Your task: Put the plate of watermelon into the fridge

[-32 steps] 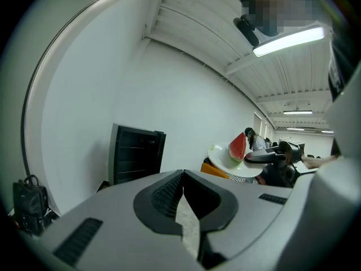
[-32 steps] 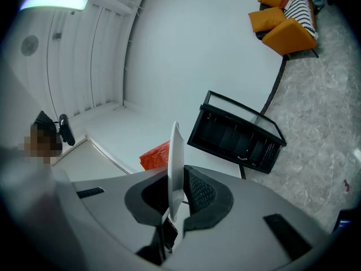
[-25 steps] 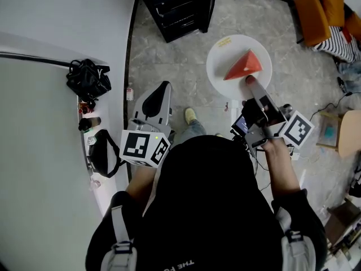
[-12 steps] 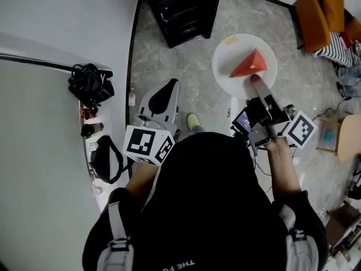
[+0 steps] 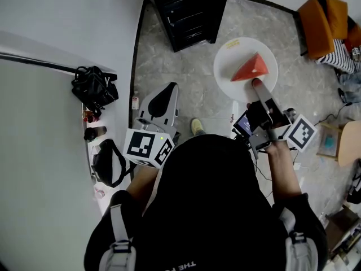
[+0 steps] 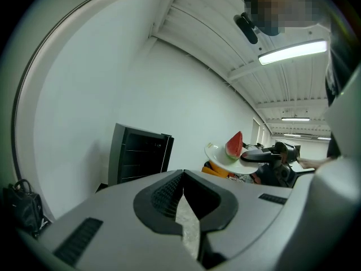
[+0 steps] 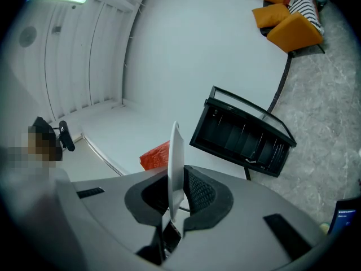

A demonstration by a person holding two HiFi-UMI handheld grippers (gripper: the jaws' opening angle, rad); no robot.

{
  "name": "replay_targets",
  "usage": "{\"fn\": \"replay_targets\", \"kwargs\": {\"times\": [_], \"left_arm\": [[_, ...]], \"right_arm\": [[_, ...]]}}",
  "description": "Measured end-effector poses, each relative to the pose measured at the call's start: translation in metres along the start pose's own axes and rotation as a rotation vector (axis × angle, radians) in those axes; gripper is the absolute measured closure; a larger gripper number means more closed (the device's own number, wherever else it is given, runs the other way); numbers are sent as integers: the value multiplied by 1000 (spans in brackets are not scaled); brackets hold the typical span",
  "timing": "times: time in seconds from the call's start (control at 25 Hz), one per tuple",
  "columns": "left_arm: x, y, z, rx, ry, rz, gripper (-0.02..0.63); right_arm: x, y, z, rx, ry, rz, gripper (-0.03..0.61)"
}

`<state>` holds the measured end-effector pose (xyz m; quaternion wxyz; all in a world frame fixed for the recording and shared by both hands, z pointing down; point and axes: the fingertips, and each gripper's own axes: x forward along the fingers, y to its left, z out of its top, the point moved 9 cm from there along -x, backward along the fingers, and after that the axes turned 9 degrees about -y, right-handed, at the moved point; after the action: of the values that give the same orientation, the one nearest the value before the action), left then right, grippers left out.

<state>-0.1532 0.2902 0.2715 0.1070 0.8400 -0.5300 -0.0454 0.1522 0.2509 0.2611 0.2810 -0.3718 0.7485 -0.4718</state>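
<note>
A white plate (image 5: pixel 237 55) carries a red watermelon wedge (image 5: pixel 251 68) and hangs above the grey floor. My right gripper (image 5: pixel 256 84) is shut on the plate's near rim. In the right gripper view the plate (image 7: pixel 175 151) stands edge-on between the pads, with the watermelon (image 7: pixel 155 156) behind it. The black fridge (image 5: pixel 189 10) stands against the wall ahead, and its shelves show in the right gripper view (image 7: pixel 242 135). My left gripper (image 5: pixel 168 87) is shut on nothing, held low to the left of the plate. The left gripper view shows the fridge (image 6: pixel 138 160) and the plate (image 6: pixel 217 154).
A white counter (image 5: pixel 39 151) runs along the left with a black bag (image 5: pixel 95 86), small bottles (image 5: pixel 91 133) and another bag (image 5: pixel 107 161). Orange cushions (image 5: pixel 321 16) and a striped cloth (image 5: pixel 338 54) lie at the far right. A person's shoe (image 5: pixel 197 127) shows below.
The whole scene has slid a little as the person walks toward the fridge. The plate stays gripped in the right gripper and the left gripper stays shut.
</note>
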Motion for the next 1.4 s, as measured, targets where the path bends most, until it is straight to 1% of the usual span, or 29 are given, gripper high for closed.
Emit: {"fn": "replay_targets", "kwargs": {"times": [0.16, 0.28, 0.48, 0.88, 1.08, 1.4], "left_arm": [[-2, 10, -1, -13, -1, -2, 601], [-1, 15, 0, -8, -7, -15, 601], [-4, 18, -2, -8, -9, -25, 600], [-11, 10, -8, -19, 1, -13, 601], [0, 6, -6, -14, 4, -10, 601], [37, 0, 1, -6, 16, -7, 601]], "right_arm": [[5, 0, -6, -14, -4, -8, 545], [9, 1, -10, -32, -8, -12, 545], [9, 4, -19, -22, -13, -9, 545], [8, 6, -13, -27, -5, 1, 545], [11, 4, -3, -22, -8, 9, 545], [26, -9, 24, -14, 2, 3, 545]]}}
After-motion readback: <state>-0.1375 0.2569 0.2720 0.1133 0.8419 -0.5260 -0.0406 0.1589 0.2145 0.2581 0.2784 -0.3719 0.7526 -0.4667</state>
